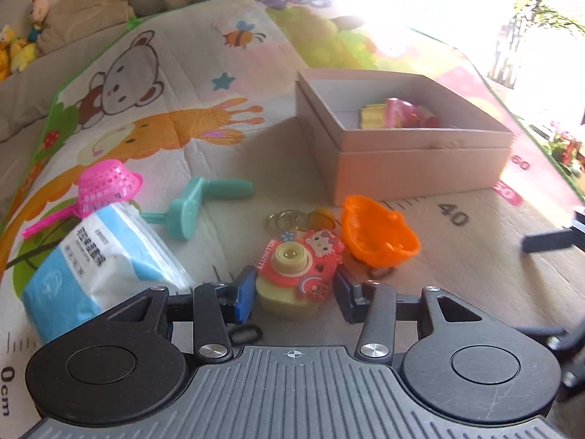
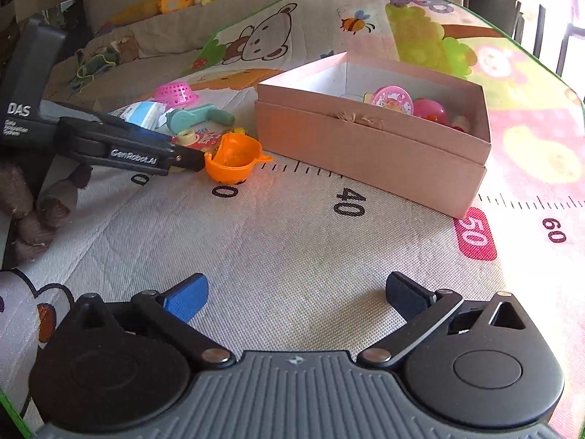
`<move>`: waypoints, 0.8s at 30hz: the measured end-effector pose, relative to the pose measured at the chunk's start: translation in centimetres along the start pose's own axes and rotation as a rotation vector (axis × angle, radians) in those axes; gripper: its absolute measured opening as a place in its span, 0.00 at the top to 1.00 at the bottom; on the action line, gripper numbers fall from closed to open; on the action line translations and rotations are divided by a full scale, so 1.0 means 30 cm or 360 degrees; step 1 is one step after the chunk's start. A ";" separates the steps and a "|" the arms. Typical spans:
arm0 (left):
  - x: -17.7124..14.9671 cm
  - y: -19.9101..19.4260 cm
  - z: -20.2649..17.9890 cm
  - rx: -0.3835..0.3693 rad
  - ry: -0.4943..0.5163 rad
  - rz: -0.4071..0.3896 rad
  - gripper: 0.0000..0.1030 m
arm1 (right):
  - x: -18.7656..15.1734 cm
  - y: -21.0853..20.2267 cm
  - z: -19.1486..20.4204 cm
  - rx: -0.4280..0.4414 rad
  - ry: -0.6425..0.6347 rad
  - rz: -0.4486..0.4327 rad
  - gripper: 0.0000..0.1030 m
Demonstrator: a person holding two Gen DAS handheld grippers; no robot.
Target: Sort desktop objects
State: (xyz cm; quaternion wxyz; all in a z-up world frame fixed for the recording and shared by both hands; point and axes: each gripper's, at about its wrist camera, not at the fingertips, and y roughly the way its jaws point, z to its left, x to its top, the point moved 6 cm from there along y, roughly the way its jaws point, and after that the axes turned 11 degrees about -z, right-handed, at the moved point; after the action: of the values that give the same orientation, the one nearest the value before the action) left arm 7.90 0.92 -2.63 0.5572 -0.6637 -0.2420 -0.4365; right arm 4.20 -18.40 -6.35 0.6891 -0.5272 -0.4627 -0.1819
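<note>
toy camera (image 1: 296, 274) before box (image 1: 420, 168), cup (image 1: 378, 232) between, tissue pack (image 1: 106, 256) left

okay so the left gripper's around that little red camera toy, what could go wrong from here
1. The left gripper is shut on the toy camera low on its cream base, so it may tip or slip when lifted.
2. The key rings beyond the camera look linked to it; if so, they could drag and snag the orange cup beside it.
3. The box already holds toys near one corner; a careless drop could land on them or clip the rim.
</note>
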 end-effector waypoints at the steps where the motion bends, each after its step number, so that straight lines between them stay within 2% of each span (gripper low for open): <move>1: -0.023 -0.040 -0.023 -0.0063 0.0029 -0.0004 0.51 | 0.000 -0.002 0.000 0.0001 -0.0002 -0.0002 0.00; 2: -0.043 -0.070 -0.036 -0.0088 0.0062 -0.0006 0.50 | 0.001 -0.001 -0.001 0.0001 -0.0002 0.0000 0.00; 4: -0.079 -0.105 -0.035 -0.0040 0.0127 0.0005 0.48 | 0.002 0.002 0.002 -0.0009 -0.0005 -0.0001 0.00; 6: -0.093 -0.126 0.007 0.0108 0.0172 -0.0020 0.40 | 0.003 0.005 0.007 -0.0026 -0.0010 -0.0003 0.00; 8: -0.084 -0.132 0.067 0.0309 0.0190 -0.0035 0.38 | 0.003 0.006 0.008 -0.0036 -0.0008 -0.0004 0.00; 9: -0.080 -0.135 0.089 0.0356 0.0181 -0.0042 0.36 | 0.004 0.006 0.008 -0.0038 -0.0008 -0.0005 0.00; 10: -0.074 -0.139 0.109 0.0344 0.0146 -0.0046 0.31 | 0.004 0.006 0.009 -0.0041 -0.0008 -0.0007 0.00; 13: -0.070 -0.146 0.100 0.0158 0.0030 -0.0050 0.19 | 0.001 0.005 0.007 -0.0047 -0.0006 -0.0016 0.00; 15: -0.070 -0.139 0.073 0.0090 0.0004 -0.0044 0.19 | 0.000 0.006 0.008 -0.0047 -0.0004 -0.0018 0.00; 21: -0.055 -0.082 0.035 0.0015 -0.0131 -0.0028 0.16 | 0.000 0.005 0.003 -0.0044 0.0003 -0.0027 0.00; 23: -0.054 -0.082 0.006 -0.0114 -0.0175 -0.0005 0.14 | 0.000 0.004 0.005 -0.0044 0.0005 -0.0029 0.00; 24: -0.055 -0.091 -0.020 -0.0220 -0.0181 0.0007 0.13 | 0.000 0.004 0.005 -0.0044 0.0005 -0.0029 0.00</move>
State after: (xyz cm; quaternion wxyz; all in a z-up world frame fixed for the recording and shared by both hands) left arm 4.71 1.34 -2.58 0.4962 -0.7248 -0.2411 -0.4127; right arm 4.22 -18.21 -6.43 0.6808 -0.5321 -0.4639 -0.1953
